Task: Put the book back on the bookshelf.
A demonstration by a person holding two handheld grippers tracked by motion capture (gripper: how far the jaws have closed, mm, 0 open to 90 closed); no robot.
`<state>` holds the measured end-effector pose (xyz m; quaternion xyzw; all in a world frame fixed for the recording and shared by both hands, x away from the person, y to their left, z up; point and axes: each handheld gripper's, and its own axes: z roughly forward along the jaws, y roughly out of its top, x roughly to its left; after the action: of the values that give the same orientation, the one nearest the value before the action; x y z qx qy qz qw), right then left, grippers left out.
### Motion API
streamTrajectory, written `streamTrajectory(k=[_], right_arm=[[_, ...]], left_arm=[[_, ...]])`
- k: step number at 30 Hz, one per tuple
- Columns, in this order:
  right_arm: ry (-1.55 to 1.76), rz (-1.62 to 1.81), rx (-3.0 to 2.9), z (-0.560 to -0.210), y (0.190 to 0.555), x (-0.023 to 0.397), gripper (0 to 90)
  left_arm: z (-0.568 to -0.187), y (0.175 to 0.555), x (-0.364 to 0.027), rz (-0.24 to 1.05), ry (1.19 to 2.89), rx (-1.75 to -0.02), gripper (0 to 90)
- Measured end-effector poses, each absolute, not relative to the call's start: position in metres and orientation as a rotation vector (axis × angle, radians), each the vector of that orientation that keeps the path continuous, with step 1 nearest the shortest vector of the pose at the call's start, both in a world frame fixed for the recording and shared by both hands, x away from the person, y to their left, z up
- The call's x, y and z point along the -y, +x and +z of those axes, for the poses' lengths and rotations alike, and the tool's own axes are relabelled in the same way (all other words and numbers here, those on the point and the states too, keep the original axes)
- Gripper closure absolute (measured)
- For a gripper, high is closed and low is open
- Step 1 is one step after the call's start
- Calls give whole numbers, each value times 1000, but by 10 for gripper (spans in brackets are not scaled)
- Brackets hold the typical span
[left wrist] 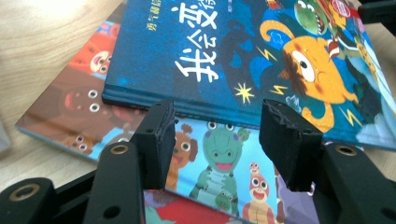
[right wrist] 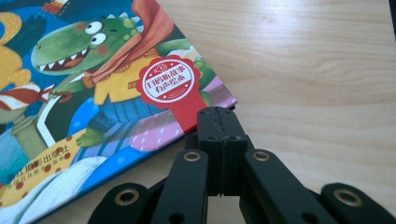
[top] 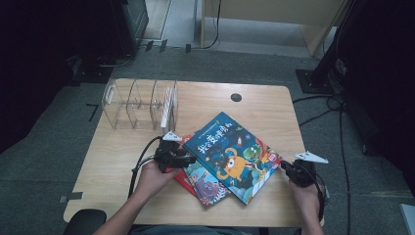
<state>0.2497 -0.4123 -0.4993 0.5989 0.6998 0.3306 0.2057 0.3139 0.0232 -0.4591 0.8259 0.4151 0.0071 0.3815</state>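
The left gripper point(left wrist: 215, 135) has its jaws apart with nothing between the pads; they point at the spine of the blue book point(left wrist: 243, 56), just short of it. The left gripper view shows what the high view blurs: the blue book lies on top of a second book point(left wrist: 205, 163) with cartoon animals on its cover, and the blue book's near edge overhangs it. In the high view the left gripper point(top: 188, 157) sits at the blue book's left edge point(top: 235, 154), over the lower book point(top: 208, 183).

The right gripper point(right wrist: 219, 116) is closed, pad against pad, holding nothing; its tip meets the blue book's corner point(right wrist: 116, 93) near a red seal, though whether it touches is hard to say. In the high view it point(top: 286, 166) sits at the blue book's right corner.

Beyond the blue book stands a clear rack point(top: 139, 103) on the table point(top: 274, 107). The lower book is largely covered, and its title cannot be read.
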Motion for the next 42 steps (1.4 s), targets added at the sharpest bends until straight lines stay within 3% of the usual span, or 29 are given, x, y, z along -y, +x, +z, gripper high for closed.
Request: streamTrajectory(k=[23, 42], right_arm=[[1636, 920, -1996, -499, 322, 406, 900], [1641, 971, -2024, -496, 310, 402, 900]], left_arm=[[-475, 312, -44, 104, 2097, -1153, 414], [-485, 322, -43, 137, 2085, -1173, 401]])
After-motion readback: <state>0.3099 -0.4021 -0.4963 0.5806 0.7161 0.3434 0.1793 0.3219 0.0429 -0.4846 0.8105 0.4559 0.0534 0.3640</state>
